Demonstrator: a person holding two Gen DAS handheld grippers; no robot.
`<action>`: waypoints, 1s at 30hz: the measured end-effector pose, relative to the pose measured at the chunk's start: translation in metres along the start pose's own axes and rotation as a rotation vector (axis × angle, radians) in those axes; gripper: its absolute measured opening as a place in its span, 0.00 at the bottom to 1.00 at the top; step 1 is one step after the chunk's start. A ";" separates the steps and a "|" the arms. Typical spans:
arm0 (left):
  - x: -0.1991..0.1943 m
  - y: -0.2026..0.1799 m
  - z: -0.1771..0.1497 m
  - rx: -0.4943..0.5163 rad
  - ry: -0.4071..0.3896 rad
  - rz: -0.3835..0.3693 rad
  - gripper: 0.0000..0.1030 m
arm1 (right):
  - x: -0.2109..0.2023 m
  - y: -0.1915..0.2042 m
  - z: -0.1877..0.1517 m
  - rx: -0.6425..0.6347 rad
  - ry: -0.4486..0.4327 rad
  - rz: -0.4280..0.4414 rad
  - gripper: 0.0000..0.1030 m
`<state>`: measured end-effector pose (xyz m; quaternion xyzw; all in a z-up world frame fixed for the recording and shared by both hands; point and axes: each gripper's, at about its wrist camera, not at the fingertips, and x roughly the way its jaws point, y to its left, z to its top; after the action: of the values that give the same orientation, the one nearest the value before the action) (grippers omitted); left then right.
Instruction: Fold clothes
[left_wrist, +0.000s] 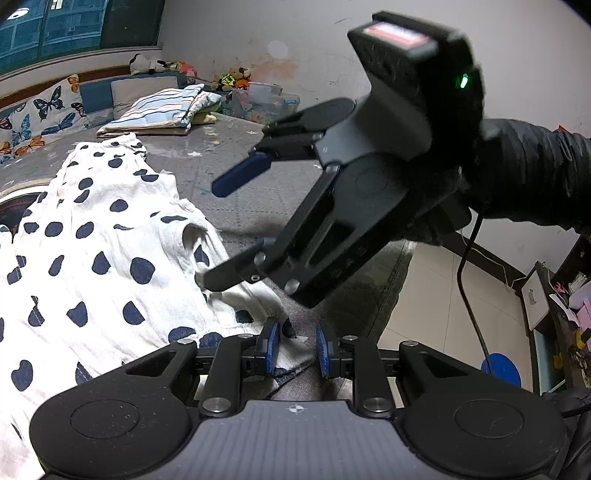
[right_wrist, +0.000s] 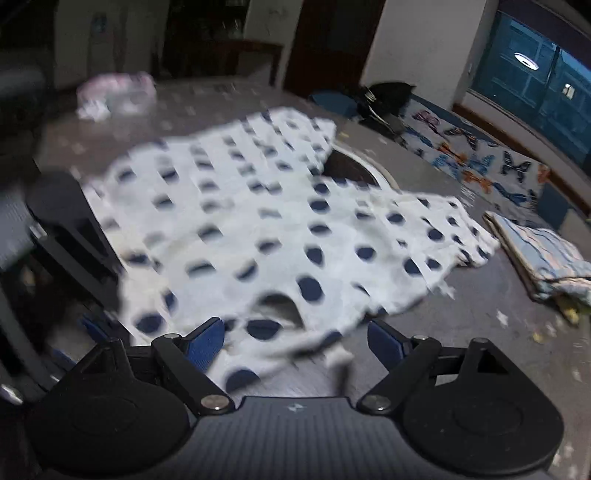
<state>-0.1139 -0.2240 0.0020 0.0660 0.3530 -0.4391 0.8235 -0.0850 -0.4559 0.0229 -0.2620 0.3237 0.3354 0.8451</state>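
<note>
One white garment with navy dots (left_wrist: 92, 258) lies spread on a grey bed (left_wrist: 236, 177), crumpled, no clear long axis. Two hand-held grippers in view. Left hand-held gripper (left_wrist: 295, 349): jaws narrow, blue pads (left_wrist: 272, 345) at the garment's near hem; cloth sits between them, but contact with the pads cannot be told. Right hand-held gripper (left_wrist: 218, 236): jaws spread wide, empty, hovering over the garment's edge, held by a black-sleeved arm (left_wrist: 535, 173). One folded striped blanket (left_wrist: 162, 107) lies well apart near the butterfly-print cushions (left_wrist: 40, 110). Right wrist view blurred.
</note>
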 end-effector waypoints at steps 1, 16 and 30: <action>0.000 0.000 0.000 0.000 0.000 0.000 0.23 | 0.004 0.001 -0.002 -0.008 0.022 -0.028 0.85; 0.001 0.001 0.000 -0.006 0.004 0.000 0.23 | 0.032 -0.010 0.010 0.020 -0.036 -0.127 0.86; -0.002 0.000 -0.001 -0.013 0.002 -0.003 0.23 | 0.028 -0.019 0.011 0.065 -0.082 -0.149 0.84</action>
<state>-0.1152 -0.2225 0.0023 0.0606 0.3566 -0.4379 0.8231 -0.0510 -0.4502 0.0142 -0.2437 0.2793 0.2713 0.8882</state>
